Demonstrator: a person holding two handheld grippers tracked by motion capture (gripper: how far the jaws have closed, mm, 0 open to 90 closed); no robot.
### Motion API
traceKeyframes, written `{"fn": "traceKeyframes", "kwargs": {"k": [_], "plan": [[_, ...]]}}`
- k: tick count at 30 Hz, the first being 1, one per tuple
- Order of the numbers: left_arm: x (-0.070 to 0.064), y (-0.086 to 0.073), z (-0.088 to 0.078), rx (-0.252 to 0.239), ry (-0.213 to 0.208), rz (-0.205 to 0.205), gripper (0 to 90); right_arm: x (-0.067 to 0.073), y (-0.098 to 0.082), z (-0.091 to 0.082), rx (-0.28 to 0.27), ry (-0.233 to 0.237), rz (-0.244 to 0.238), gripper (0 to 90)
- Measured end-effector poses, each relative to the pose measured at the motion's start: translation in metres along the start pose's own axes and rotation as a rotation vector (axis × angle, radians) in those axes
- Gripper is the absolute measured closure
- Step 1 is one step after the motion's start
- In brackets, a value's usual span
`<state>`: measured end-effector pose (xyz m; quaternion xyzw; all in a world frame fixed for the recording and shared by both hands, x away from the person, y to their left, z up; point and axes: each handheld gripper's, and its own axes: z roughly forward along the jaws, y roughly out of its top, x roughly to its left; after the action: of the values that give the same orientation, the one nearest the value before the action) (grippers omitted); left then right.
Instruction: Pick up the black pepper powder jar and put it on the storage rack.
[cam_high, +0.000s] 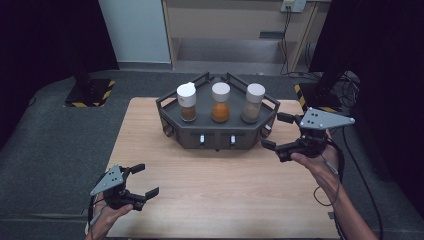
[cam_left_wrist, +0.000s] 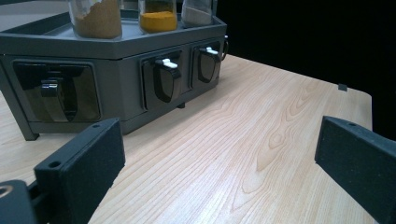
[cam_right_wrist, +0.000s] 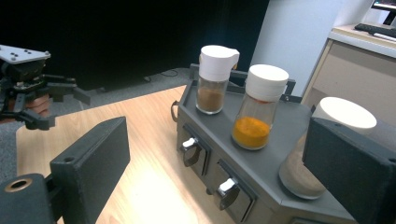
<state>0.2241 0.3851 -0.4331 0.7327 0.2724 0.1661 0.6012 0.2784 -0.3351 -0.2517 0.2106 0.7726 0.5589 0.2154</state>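
A grey six-sided rack (cam_high: 220, 131) stands at the back middle of the wooden table (cam_high: 220, 185). It holds three white-capped jars: brown powder (cam_high: 188, 102), orange powder (cam_high: 220, 103), pale powder (cam_high: 253, 103). Two small levers (cam_high: 202, 139) sit on its front face. My left gripper (cam_high: 147, 179) is open and empty near the front left corner. In the left gripper view its jaws stand wide apart, facing the rack (cam_left_wrist: 116, 49). My right gripper (cam_high: 272, 131) is open and empty just right of the rack. In the right gripper view the pale jar (cam_right_wrist: 343, 114) is partly behind one jaw.
Bare wood stretches between the rack and the table's front edge. Dark carpet (cam_high: 60, 145) surrounds the table. A stand base with yellow-black stripes (cam_high: 90, 92) sits at the back left, cables (cam_high: 345, 85) at the back right, and a cabinet (cam_high: 235, 30) behind.
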Motion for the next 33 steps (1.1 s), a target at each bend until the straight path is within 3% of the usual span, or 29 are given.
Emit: {"fn": "traceKeyframes", "kwargs": {"k": [9,15,25,33], "plan": [[0.0,0.0,-0.001,-0.004,0.002,0.001,0.2,0.015,-0.022,-0.014,0.004,-0.013,0.025,8.0],[-0.001,0.0,-0.001,-0.006,0.005,0.0,0.2,0.028,-0.043,-0.026,0.029,-0.07,0.036,7.9],[-0.001,-0.001,-0.001,-0.008,0.009,0.0,0.2,0.037,-0.077,-0.046,0.037,-0.113,0.111,7.9],[-0.001,-0.001,-0.002,-0.008,0.011,0.0,0.3,0.042,-0.098,-0.053,0.055,-0.14,0.146,7.8]]}}
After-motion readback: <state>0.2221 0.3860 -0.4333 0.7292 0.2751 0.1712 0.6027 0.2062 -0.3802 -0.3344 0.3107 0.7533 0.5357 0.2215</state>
